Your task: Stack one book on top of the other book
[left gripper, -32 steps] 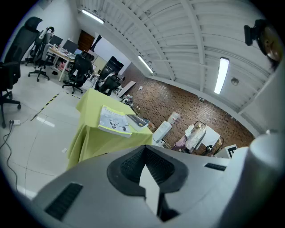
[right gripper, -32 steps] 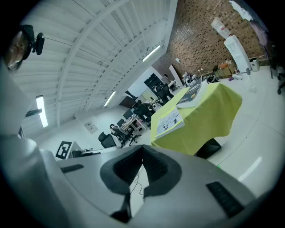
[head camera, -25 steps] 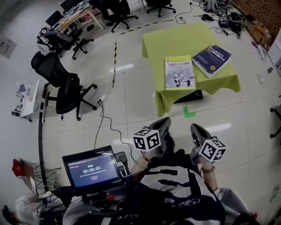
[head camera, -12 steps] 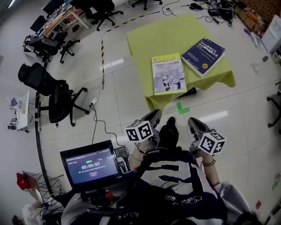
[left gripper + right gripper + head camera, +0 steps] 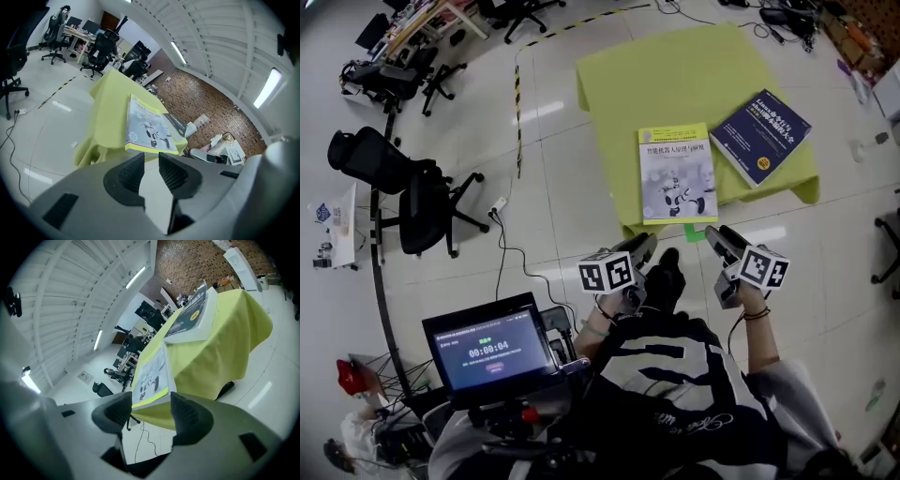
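Note:
On the table's yellow-green cloth (image 5: 675,75) lie two books side by side. A pale book (image 5: 677,174) with a yellow border lies at the near edge, its corner jutting past the cloth. To its right lies a dark blue book (image 5: 761,137). My left gripper (image 5: 644,247) hangs just short of the near edge, jaws opening, nothing between them. My right gripper (image 5: 718,236) hangs beside it, jaws opening wide and empty. In the left gripper view the pale book (image 5: 149,126) lies ahead of the left gripper (image 5: 151,163). In the right gripper view the right gripper (image 5: 151,405) faces the pale book (image 5: 152,370); behind it lies the blue book (image 5: 193,311).
Black office chairs (image 5: 422,199) stand at the left, with a cable (image 5: 508,267) trailing over the floor. A screen on a cart (image 5: 486,347) sits close at my lower left. A green tape mark (image 5: 694,234) lies under the table's near edge. Desks fill the far left corner.
The person has stepped up to the table. Both grippers have moved forward and lower, toward the near edge where the pale book lies.

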Action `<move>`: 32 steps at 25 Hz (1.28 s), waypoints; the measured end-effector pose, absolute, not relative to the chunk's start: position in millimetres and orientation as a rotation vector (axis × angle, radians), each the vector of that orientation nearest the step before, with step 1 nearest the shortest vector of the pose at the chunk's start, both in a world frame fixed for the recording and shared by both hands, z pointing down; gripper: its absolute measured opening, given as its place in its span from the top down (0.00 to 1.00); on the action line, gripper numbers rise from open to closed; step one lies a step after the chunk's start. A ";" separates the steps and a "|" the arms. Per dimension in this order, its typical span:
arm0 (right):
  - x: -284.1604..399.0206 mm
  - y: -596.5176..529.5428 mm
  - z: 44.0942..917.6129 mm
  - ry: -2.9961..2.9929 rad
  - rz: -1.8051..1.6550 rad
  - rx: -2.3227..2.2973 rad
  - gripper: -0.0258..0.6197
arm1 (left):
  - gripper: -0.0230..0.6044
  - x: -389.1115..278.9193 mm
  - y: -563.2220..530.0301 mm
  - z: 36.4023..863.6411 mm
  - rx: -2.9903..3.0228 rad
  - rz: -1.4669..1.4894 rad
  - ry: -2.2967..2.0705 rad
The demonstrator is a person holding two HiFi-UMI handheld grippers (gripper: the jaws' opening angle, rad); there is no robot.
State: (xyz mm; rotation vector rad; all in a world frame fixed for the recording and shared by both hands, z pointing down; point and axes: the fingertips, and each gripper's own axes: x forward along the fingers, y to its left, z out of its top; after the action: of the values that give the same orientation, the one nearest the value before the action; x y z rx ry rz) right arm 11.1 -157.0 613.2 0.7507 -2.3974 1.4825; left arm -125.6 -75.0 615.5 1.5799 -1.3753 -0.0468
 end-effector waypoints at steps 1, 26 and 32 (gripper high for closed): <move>6.2 -164.9 620.6 -2.373 1.485 0.753 0.57 | 0.83 -127.6 -77.8 618.3 1.576 -0.044 -1.363; 2.9 -175.6 641.0 -2.268 1.622 0.669 0.83 | 0.70 -153.1 -94.5 649.2 1.424 -0.233 -1.240; 28.3 -143.0 645.3 -2.237 1.659 0.660 0.84 | 0.70 -129.1 -108.0 662.0 1.419 -0.305 -1.142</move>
State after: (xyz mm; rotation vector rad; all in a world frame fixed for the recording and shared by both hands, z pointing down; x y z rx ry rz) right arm 28.3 -143.0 645.3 0.6597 -2.2371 1.6590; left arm -129.1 -108.0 662.0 1.4189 -1.1422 -0.3049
